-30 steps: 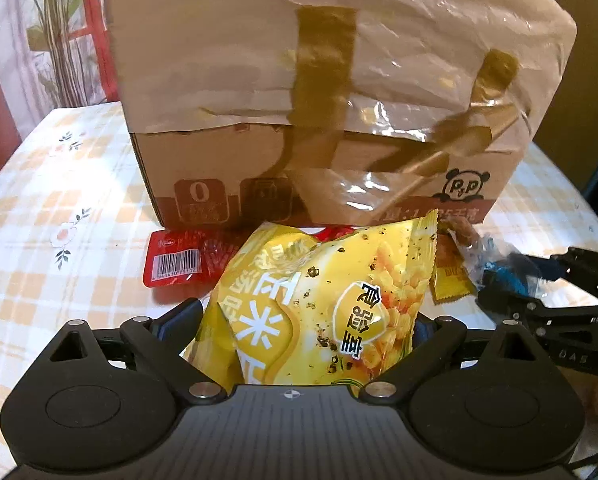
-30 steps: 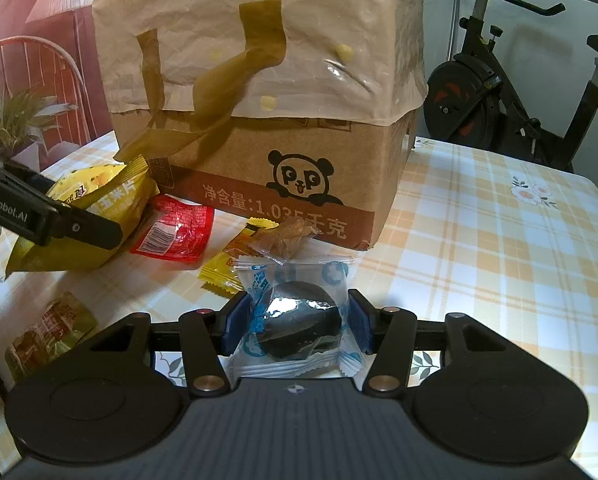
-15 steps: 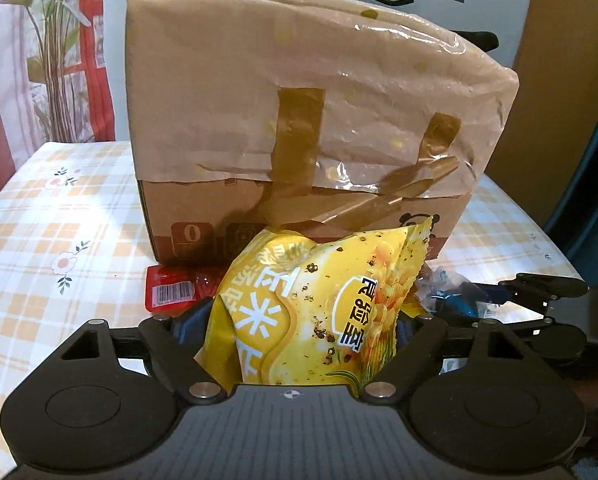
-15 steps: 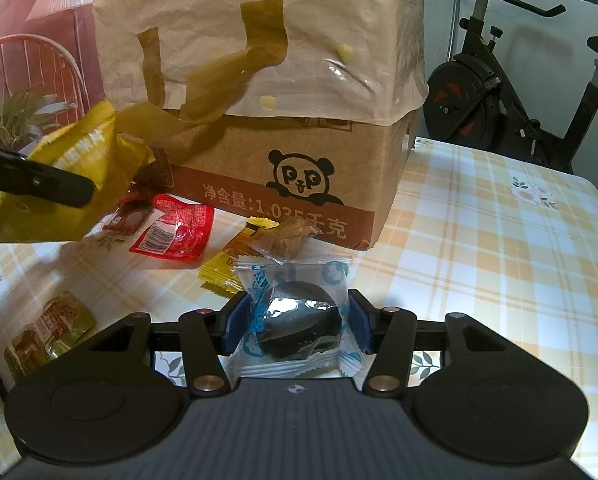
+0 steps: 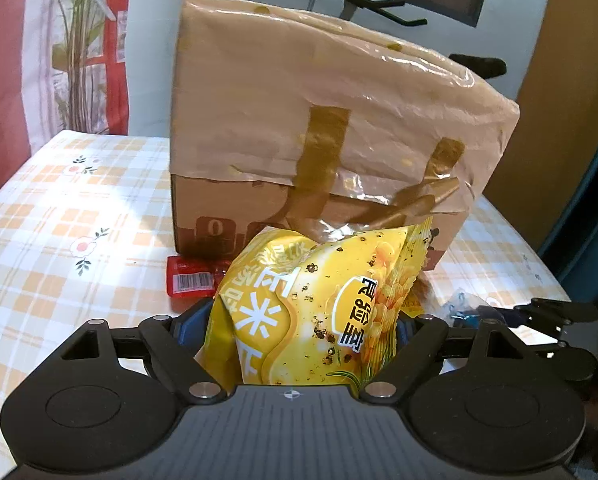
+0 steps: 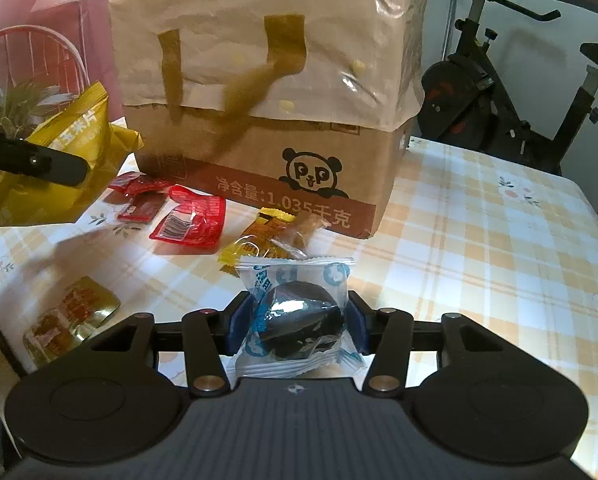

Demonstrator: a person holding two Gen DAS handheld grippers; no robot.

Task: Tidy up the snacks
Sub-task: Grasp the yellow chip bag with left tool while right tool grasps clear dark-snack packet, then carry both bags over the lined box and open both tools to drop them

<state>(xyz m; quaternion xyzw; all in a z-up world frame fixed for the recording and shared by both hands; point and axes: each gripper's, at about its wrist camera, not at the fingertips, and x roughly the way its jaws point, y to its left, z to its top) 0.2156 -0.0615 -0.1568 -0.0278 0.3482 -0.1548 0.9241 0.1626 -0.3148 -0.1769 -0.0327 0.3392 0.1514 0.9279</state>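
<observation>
Left claw (image 5: 303,320) clamped on yellow chip bag (image 5: 319,312), raised off surface (image 5: 59,216), long axis upright, center frame before cardboard box (image 5: 319,128). Right claw (image 6: 295,320) low, level, pinching clear-wrapped dark snack (image 6: 299,312), seal edge up, lower center

Indoor light, warm and moderate in both views. Bright patch on the tabletop (image 5: 99,208) ahead-left of the left jaws; another washes out the checks right of the right jaws. Glare streaks on the plastic film over the cardboard box (image 6: 275,92), and a sharp highlight on the clear wrapped snack (image 6: 299,312) between the right jaws. Soft shadow on the cloth under the yellow chip bag (image 6: 59,152). A dangling tape strip on the box is motion-blurred. Strong fisheye bending; corners vignette to black. Background soft.
</observation>
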